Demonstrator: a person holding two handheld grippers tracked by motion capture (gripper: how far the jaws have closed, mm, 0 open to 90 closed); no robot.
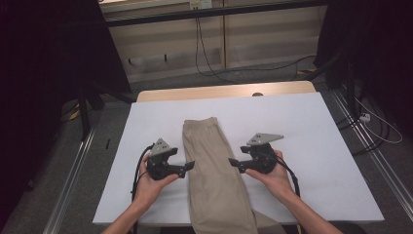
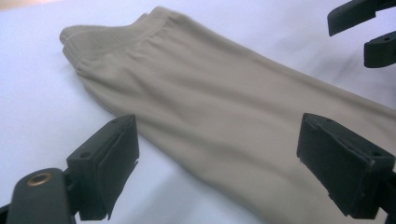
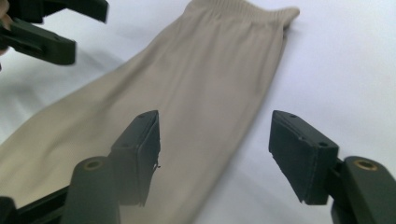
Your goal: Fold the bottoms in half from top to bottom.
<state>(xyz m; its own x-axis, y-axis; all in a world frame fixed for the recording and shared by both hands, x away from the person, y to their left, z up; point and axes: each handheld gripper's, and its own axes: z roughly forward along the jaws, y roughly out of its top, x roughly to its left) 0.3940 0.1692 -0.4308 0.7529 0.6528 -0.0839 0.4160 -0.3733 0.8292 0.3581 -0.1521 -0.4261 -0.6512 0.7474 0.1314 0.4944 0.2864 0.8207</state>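
Note:
A pair of beige trousers (image 1: 214, 170) lies folded lengthwise down the middle of the white table cover (image 1: 302, 126). Its elastic waistband is at the far end and its lower part hangs over the near edge. My left gripper (image 1: 189, 168) is held at the cloth's left edge, pointing right, with its jaws open and nothing between them. My right gripper (image 1: 234, 163) faces it from the cloth's right edge, also open and empty. In the left gripper view the left gripper (image 2: 219, 126) hovers over the trousers (image 2: 210, 107). In the right gripper view the right gripper (image 3: 215, 119) hovers over the trousers (image 3: 196, 93).
A strip of the wooden tabletop (image 1: 219, 91) shows beyond the cover's far edge. Bare white cover lies on both sides of the cloth. Cables (image 1: 204, 58) trail on the floor behind, and dark stands flank the table.

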